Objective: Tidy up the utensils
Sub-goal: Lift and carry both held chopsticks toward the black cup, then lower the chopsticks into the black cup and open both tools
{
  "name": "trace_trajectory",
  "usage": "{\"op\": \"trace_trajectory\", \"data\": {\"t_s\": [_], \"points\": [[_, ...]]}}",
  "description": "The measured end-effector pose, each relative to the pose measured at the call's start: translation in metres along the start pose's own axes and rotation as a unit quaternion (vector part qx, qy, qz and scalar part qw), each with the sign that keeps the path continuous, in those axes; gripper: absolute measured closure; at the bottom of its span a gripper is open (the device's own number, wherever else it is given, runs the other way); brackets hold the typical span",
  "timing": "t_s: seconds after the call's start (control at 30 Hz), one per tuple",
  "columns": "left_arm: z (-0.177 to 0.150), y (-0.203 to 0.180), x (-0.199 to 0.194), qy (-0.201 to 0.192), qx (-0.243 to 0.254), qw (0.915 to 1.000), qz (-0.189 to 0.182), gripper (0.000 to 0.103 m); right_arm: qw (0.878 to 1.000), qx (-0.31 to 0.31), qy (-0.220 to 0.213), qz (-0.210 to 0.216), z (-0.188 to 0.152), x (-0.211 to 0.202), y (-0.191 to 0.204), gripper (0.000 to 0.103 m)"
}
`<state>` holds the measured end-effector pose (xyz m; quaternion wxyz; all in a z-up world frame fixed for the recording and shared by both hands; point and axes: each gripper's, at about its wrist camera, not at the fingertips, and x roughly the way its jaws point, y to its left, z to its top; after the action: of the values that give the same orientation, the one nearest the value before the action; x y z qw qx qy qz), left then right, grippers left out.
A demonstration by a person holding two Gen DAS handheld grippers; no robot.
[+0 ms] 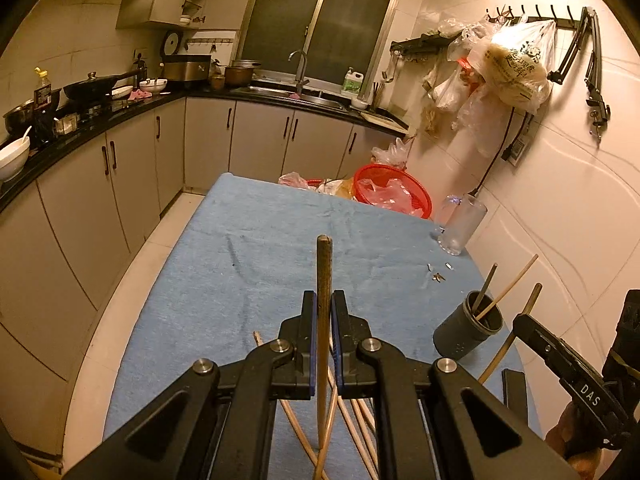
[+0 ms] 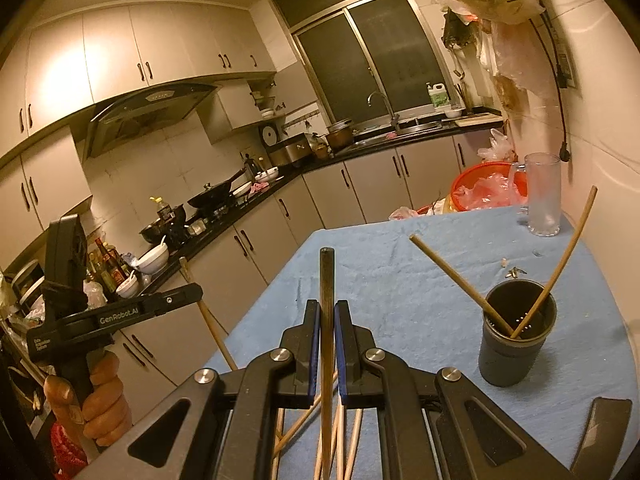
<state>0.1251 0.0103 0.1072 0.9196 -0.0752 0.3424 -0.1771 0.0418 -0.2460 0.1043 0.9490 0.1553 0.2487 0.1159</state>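
My left gripper (image 1: 323,298) is shut on a brown wooden chopstick (image 1: 324,264) that stands upright between the pads. My right gripper (image 2: 327,308) is shut on a darker chopstick (image 2: 327,280), also upright. A dark grey utensil cup (image 2: 516,348) stands on the blue cloth to the right with two chopsticks (image 2: 448,272) leaning in it; it also shows in the left wrist view (image 1: 466,328). Several loose chopsticks (image 1: 356,412) lie on the cloth under both grippers. The left gripper shows at the left of the right wrist view (image 2: 120,312), a hand on its handle.
The table has a blue cloth (image 1: 260,240). A frosted glass mug (image 2: 542,194) stands at its far right, a red basket (image 1: 394,194) with plastic bags behind it. Small metal bits (image 1: 438,276) lie near the mug. Kitchen counters (image 1: 100,124) run left and behind; a wall is at right.
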Motion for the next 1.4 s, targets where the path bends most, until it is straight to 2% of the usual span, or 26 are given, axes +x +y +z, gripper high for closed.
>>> {"op": "trace_trajectory", "data": {"t_s": [0.3,0.53,0.97,1.4], "points": [[0.004,-0.010,-0.007,-0.005,0.009,0.9998,-0.014,0.096,0.999,0.019,-0.022,-0.015,0.009,-0.014,-0.018,0.095],[0.014,-0.030,-0.012,-0.008,0.020,0.9989,-0.042,0.096,0.997,0.036,-0.052,-0.034,0.021,-0.036,-0.038,0.095],[0.043,-0.108,-0.022,-0.014,0.062,0.9908,-0.119,0.096,0.988,0.060,-0.114,-0.082,0.048,-0.090,-0.079,0.095],[0.076,-0.169,0.000,-0.015,0.073,0.9868,-0.144,0.096,0.976,0.078,-0.164,-0.116,0.087,-0.117,-0.113,0.095]]}}
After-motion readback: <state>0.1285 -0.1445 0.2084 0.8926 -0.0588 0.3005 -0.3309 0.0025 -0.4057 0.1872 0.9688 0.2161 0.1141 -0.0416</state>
